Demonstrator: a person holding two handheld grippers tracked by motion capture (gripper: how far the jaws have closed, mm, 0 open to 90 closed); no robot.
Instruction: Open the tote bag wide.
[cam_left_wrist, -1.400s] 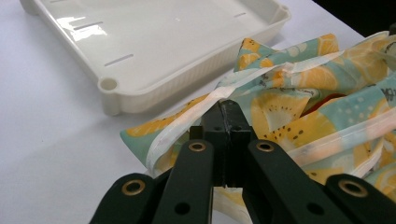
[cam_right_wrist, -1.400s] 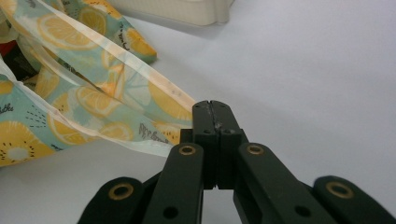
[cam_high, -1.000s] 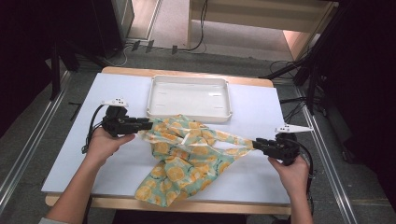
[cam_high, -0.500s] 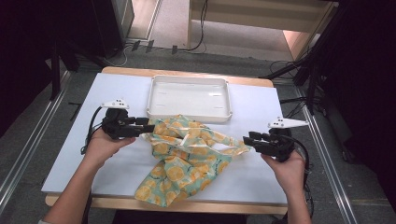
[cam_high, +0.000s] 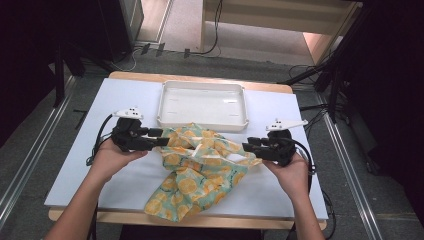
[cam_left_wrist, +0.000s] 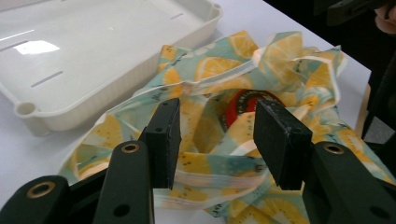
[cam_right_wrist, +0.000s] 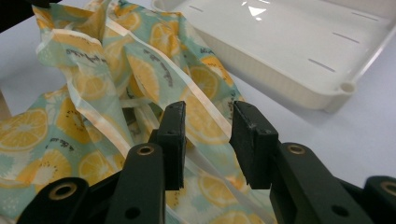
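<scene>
A crumpled lemon-print cloth bag (cam_high: 200, 170) is lying on the white tabletop (cam_high: 70, 165), between the left claw (cam_high: 161, 139) and the right claw (cam_high: 250, 148). Both claws are standing apart, having just been moving, pressing nothing. Beyond is sitting a white plastic tray (cam_high: 202, 102).

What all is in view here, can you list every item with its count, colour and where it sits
Lemon-print bag: one, teal with yellow citrus slices and pale trim, crumpled mid-table between the two grippers, trailing toward the near edge.
Round item inside the bag: one, red with a dark centre, seen through the bag's opening; what it is I cannot tell.
Tray: one, cream-white, empty, at the far middle of the table, just behind the bag.
Table: one, white top with a wooden edge.
Left gripper: one, black, at the bag's left edge, jaws apart, having just opened.
Right gripper: one, black, at the bag's right edge, jaws apart.
Hands: two, bare, one on each gripper.
</scene>
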